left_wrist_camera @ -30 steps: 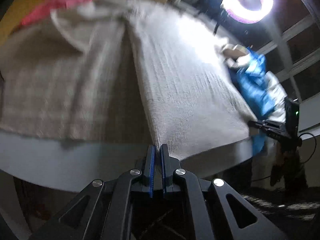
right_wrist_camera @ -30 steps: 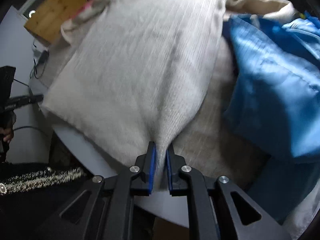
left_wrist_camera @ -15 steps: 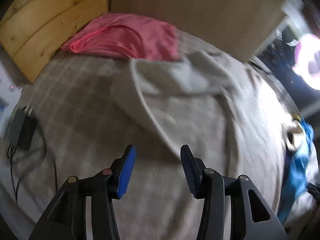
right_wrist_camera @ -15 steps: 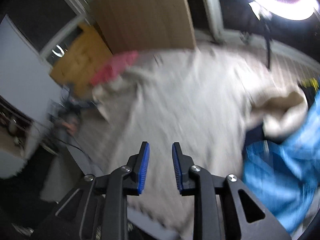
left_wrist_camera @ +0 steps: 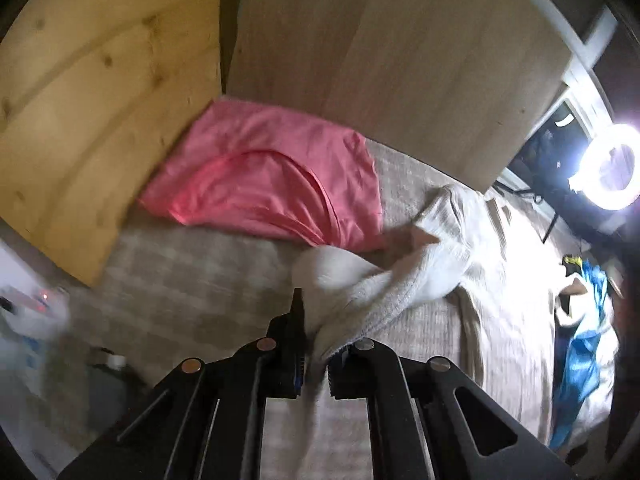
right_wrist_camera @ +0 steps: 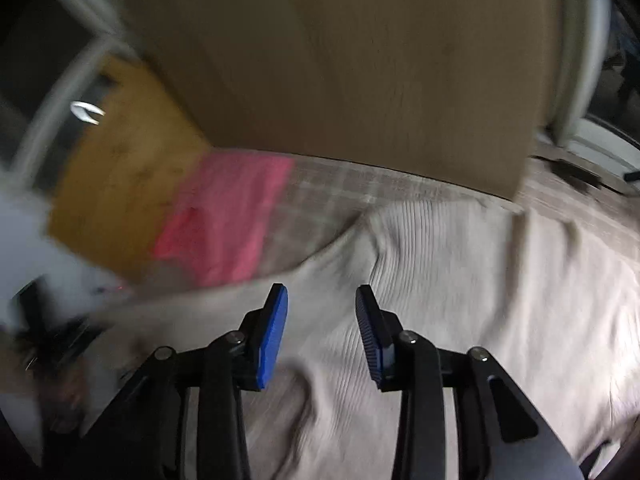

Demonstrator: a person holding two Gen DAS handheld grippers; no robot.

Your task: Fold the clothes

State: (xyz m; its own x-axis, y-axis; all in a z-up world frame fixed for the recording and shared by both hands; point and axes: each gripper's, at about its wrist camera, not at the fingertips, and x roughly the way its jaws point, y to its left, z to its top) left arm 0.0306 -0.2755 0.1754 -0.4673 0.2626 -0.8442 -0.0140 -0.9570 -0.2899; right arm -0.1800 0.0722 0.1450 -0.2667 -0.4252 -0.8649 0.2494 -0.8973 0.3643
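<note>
Checked bed (left_wrist_camera: 192, 280): cream sweater (left_wrist_camera: 500, 280), pink garment (left_wrist_camera: 272, 184)

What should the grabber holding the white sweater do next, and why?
Probably carry it across: the left gripper is closing on a bunched fold of the cream sweater, which lies rumpled beside the pink garment. The right gripper is opening, nothing between its jaws.

One cream ribbed knit garment (left_wrist_camera: 436, 268), one pink folded cloth (left_wrist_camera: 272, 184), one crumpled blue garment (left_wrist_camera: 580, 356), two wooden boards (left_wrist_camera: 92, 92), one glowing ring light (left_wrist_camera: 608, 168), and one checked table cover (left_wrist_camera: 192, 280).
</note>
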